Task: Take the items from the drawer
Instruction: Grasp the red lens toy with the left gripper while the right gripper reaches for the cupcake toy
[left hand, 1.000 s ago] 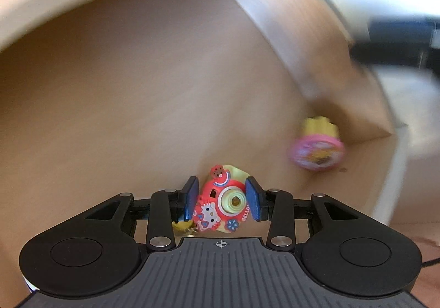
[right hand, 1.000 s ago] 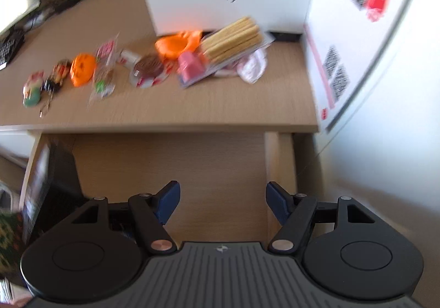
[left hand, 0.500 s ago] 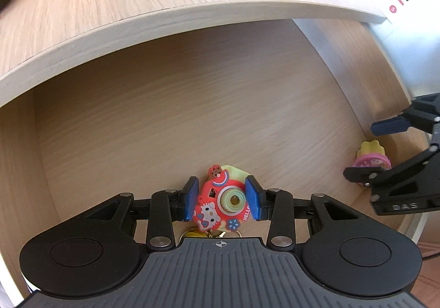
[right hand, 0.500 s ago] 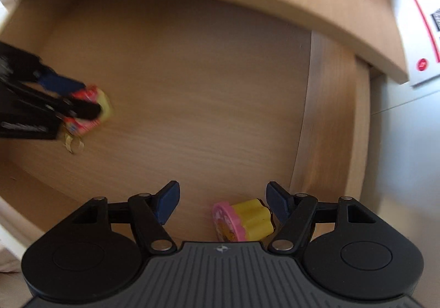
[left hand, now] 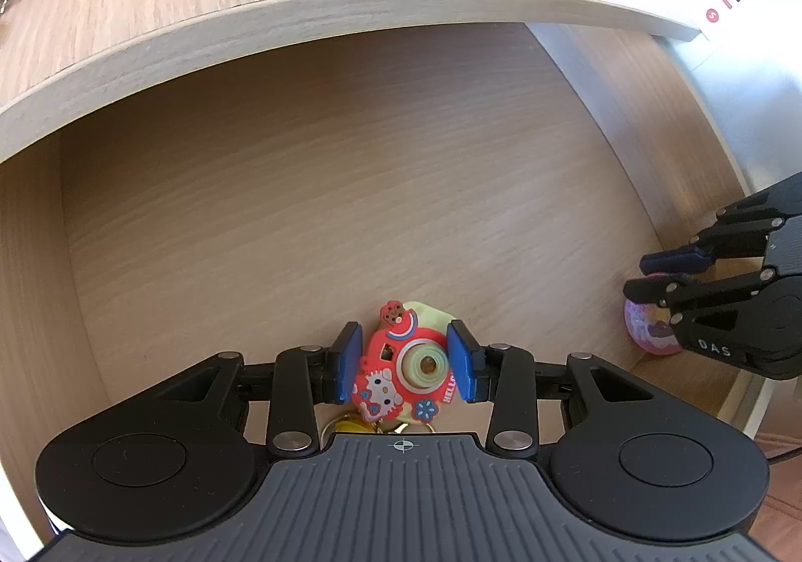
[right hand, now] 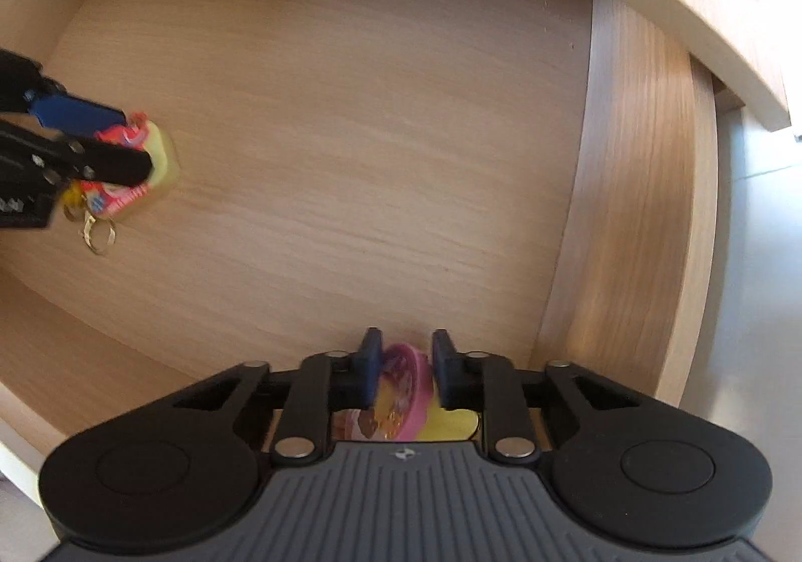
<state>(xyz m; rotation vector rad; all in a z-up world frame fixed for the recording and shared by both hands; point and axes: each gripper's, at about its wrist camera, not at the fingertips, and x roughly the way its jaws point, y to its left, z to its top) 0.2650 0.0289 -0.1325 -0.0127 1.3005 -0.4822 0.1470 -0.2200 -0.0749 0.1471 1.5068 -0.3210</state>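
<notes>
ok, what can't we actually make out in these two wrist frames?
- Pink and yellow toy: lower part hidden by the right gripper body; in the left wrist view its fingers cover most of it.
- Camera keychain: ring cut off by the left gripper body.
- Desktop items: cropped at the top edge.

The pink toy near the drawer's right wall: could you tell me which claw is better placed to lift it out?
The right claw. Its fingers already sit on either side of the pink toy by the drawer's right wall. The left claw is occupied, closed on the red keychain further left.
</notes>
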